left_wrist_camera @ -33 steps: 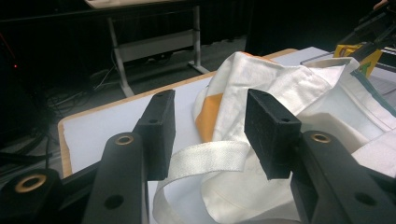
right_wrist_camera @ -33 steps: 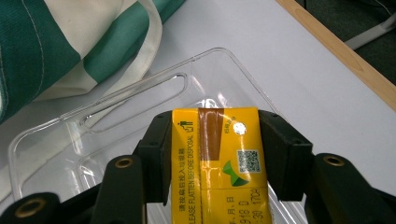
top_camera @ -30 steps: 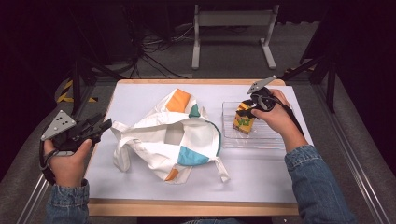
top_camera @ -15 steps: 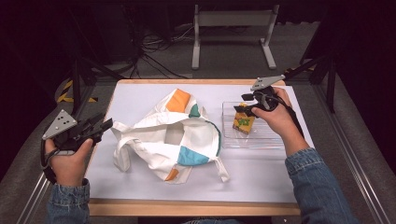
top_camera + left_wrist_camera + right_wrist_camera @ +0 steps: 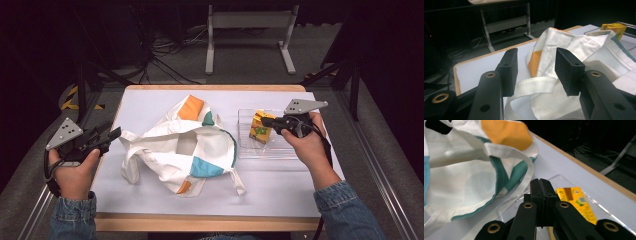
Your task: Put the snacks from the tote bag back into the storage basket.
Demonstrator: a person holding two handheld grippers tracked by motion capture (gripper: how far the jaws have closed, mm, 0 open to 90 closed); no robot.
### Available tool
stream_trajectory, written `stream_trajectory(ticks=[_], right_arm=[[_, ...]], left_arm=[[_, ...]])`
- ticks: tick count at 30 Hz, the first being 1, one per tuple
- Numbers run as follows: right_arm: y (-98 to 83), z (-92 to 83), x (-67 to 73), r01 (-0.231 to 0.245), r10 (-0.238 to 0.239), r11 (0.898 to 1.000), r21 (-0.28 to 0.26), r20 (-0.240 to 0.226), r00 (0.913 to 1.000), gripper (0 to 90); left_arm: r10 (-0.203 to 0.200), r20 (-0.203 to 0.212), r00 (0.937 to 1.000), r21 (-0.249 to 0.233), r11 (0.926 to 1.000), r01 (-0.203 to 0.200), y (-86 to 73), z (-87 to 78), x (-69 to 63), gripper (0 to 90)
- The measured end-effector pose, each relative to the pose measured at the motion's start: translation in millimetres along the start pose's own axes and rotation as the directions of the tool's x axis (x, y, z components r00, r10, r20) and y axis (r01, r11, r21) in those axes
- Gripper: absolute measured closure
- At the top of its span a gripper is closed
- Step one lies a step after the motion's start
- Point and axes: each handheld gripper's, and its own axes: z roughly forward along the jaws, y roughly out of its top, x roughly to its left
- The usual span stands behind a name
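Left claw (image 5: pixel 535 72) gapes at the bag (image 5: pixel 192 145) near the bench's (image 5: pixel 280 190) left edge; right claw (image 5: pixel 540 200), closed empty, hovers over the carton (image 5: pixel 576 203).

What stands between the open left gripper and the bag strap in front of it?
Nothing visible. The left gripper is open, and the bag's white strap lies on the table just beyond the fingers, with open space between them.

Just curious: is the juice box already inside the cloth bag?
No, the juice box stands in the clear tray beside the cloth bag.
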Motion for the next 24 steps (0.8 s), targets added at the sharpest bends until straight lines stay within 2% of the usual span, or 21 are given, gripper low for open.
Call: stream_trajectory(ticks=[3, 7, 12, 17, 24], right_arm=[[-6.9, 2.3, 5.4, 0.007, -0.007, 1.0, 0.03, -0.016, 0.9999, 89.5], [-16.9, 8.4, 7.7, -0.004, 0.007, 0.998, 0.07, -0.034, 0.9994, 89.6], [-27.3, 15.4, 6.5, -0.031, 0.034, 0.994, 0.101, -0.027, 0.999, 89.6], [-38.7, 21.9, 6.1, -0.063, 0.064, 0.988, 0.142, -0.004, 0.9979, 89.6], [-52.4, 27.7, -1.2, -0.126, 0.116, 0.975, 0.182, 0.066, 0.991, 89.6]], left_arm=[[0.001, 0.002, 1.0, 0.002, 1.0, -0.001, 0.2, 0.6, 0.0, 54.0], [0.001, 0.003, 1.0, -0.003, 1.0, -0.001, 1.1, 2.2, -0.2, 54.0], [0.001, 0.004, 1.0, -0.005, 1.0, -0.001, 1.5, 2.5, 0.4, 54.0], [0.001, 0.008, 1.0, -0.006, 1.0, -0.001, 2.2, 3.5, 0.1, 54.0], [0.004, 0.009, 1.0, -0.006, 1.0, -0.004, 2.8, 4.4, -0.2, 54.0]])
